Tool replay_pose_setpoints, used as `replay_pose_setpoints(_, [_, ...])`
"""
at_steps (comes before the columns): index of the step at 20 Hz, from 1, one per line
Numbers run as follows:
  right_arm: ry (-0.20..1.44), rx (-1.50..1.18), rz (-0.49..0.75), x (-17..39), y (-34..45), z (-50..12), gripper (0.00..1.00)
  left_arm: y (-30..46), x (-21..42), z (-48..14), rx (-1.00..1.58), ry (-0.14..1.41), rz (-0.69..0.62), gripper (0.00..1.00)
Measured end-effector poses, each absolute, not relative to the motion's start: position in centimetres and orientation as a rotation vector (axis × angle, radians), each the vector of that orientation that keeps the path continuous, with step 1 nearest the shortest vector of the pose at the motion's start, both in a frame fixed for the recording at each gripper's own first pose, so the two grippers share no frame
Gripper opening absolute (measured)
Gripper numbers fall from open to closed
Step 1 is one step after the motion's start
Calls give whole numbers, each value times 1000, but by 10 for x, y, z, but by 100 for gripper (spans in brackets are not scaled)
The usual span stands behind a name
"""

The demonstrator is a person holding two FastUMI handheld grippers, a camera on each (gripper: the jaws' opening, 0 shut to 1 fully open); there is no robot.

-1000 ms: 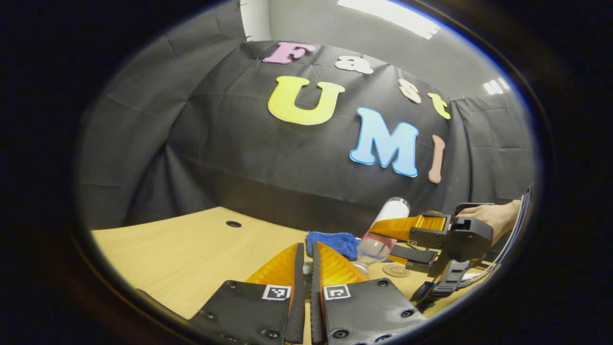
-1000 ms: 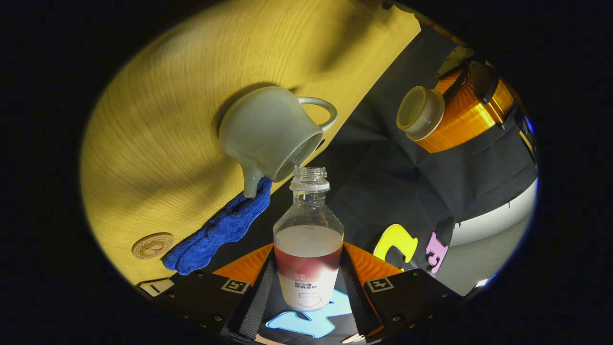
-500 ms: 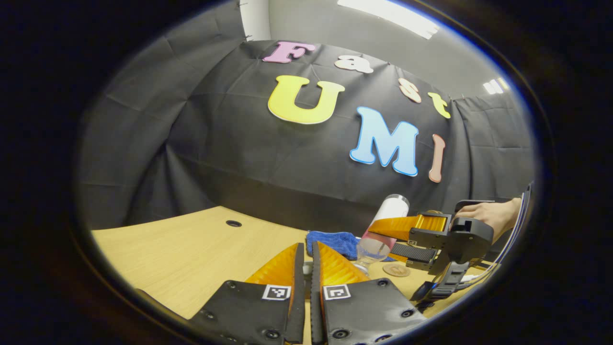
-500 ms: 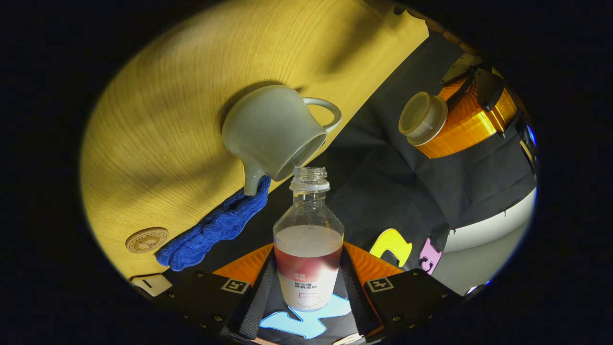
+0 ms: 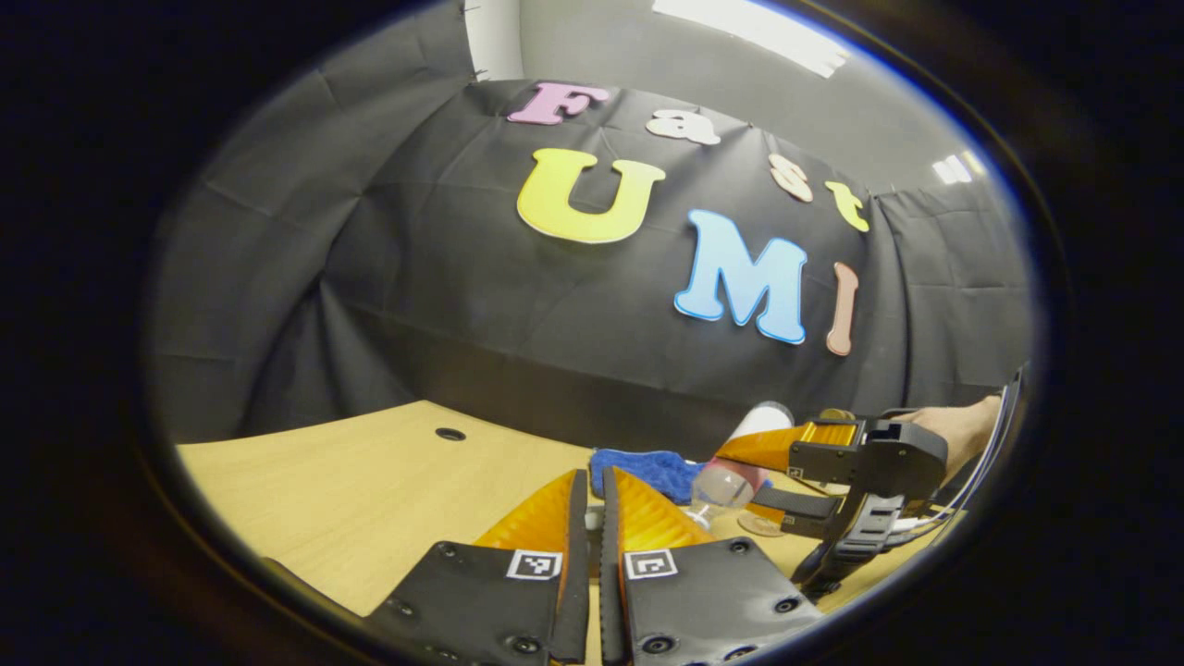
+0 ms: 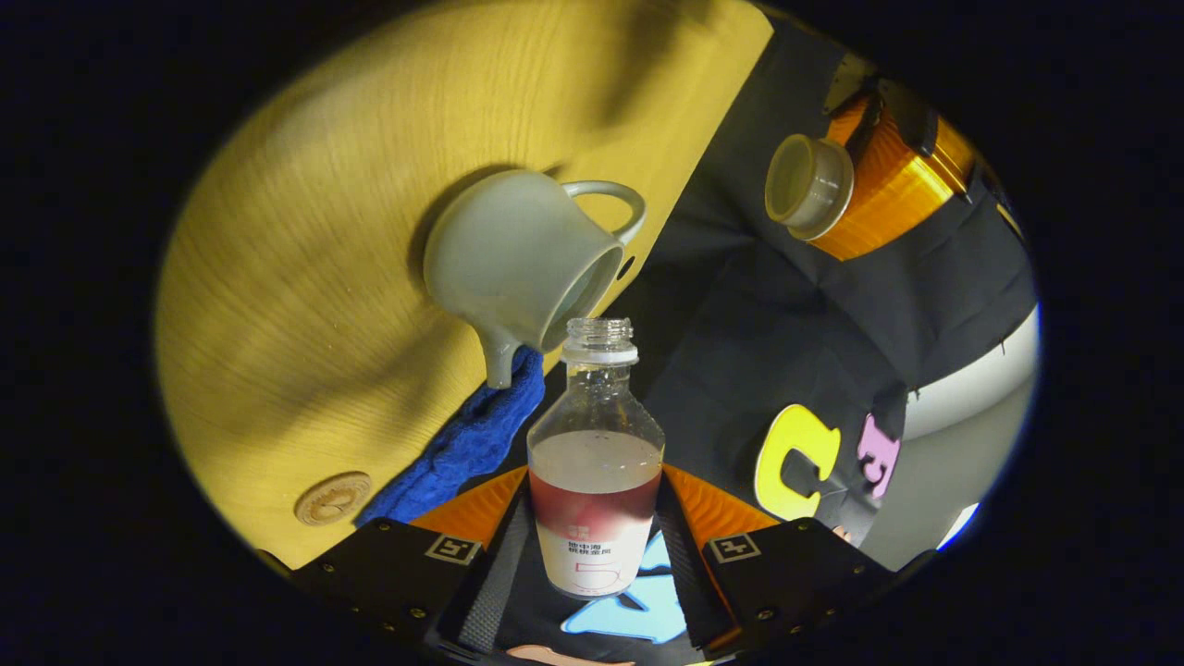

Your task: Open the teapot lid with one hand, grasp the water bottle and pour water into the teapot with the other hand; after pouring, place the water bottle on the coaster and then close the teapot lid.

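Since the previous second you lowered the right gripper (image 6: pixel 594 541), which clamped the tilted clear plastic water bottle (image 6: pixel 595 481) with its mouth at the grey ceramic teapot (image 6: pixel 518 264) opening (lid off), while your left gripper (image 6: pixel 856 185) gripped the round beige teapot lid (image 6: pixel 807 185) above the wooden table (image 6: pixel 324 231).

Light wood-grain surface (image 5: pixel 351 481), small round dark grommet hole (image 5: pixel 450 434) near its far edge. Black cloth booth wall (image 5: pixel 444 277) behind, creased and folded. Grey ceiling (image 5: pixel 647 46) above, long bright light panel (image 5: pixel 754 32), smaller lights (image 5: pixel 953 168) at right.
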State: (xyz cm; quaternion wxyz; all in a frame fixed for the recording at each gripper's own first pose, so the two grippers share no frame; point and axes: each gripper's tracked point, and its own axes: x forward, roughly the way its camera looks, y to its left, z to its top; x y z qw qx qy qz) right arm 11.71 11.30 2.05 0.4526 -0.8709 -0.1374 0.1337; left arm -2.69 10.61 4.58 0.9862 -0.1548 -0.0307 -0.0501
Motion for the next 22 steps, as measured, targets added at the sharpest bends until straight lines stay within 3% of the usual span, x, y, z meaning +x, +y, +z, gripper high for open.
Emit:
replay_pose_setpoints(10, [-171, -1671, 376, 108, 97, -4, 75, 108, -30, 62, -313, -108, -116, 11])
replay_pose_setpoints(14, [-133, -1397, 351, 105, 89, 22, 75, 96, -28, 71, -307, -119, -139, 12])
replay_pose_setpoints(18, [-17, -895, 285, 107, 33, 58, 75, 68, -14, 83, -271, -127, -199, 11])
replay_pose_setpoints(22, [85, -325, 308, 121, 10, 65, 75, 41, 4, 79, -244, -86, -211, 11])
